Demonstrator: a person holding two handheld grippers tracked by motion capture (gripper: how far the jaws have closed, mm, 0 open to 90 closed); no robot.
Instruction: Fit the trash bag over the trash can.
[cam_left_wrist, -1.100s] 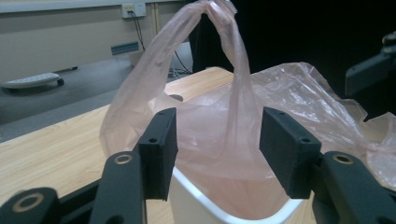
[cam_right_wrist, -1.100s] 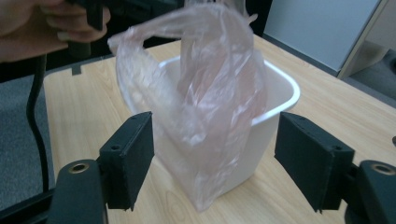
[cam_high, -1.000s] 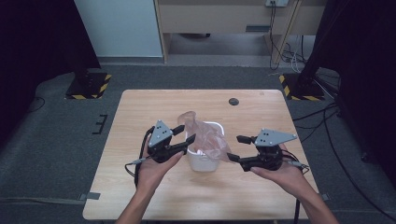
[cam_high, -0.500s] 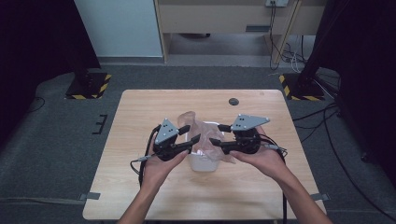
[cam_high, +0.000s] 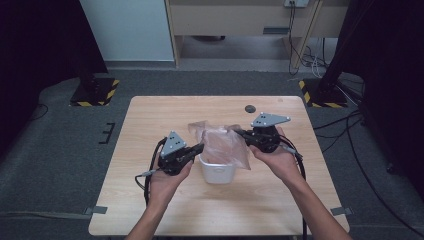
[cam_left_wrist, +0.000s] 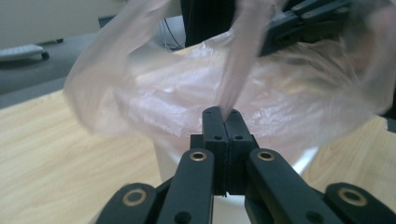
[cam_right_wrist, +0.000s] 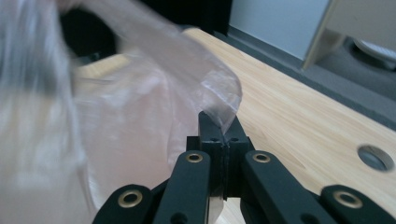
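A small white bin (cam_high: 218, 171) stands mid-table, with a clear pinkish plastic bag (cam_high: 220, 144) spread over its top. My left gripper (cam_high: 200, 147) is at the bin's left rim, shut on the bag's edge (cam_left_wrist: 227, 100); the white bin (cam_left_wrist: 168, 161) shows behind its jaws. My right gripper (cam_high: 239, 132) is at the bag's far right side, shut on another edge of the plastic bag (cam_right_wrist: 219, 109). The bag is stretched between the two grippers. The other gripper (cam_left_wrist: 308, 18) appears beyond the bag in the left gripper view.
The wooden table (cam_high: 150, 120) has a round dark hole (cam_high: 250, 108) at its far right, seen again as a hole (cam_right_wrist: 375, 157) in the right gripper view. Cables (cam_high: 150, 175) trail from the left gripper. Black stands with hazard-striped bases (cam_high: 95, 95) flank the table on the floor.
My right gripper has moved from the right side of the table in to the bag, closed on its edge and pulled it to the far right. The left gripper stays on the bag.
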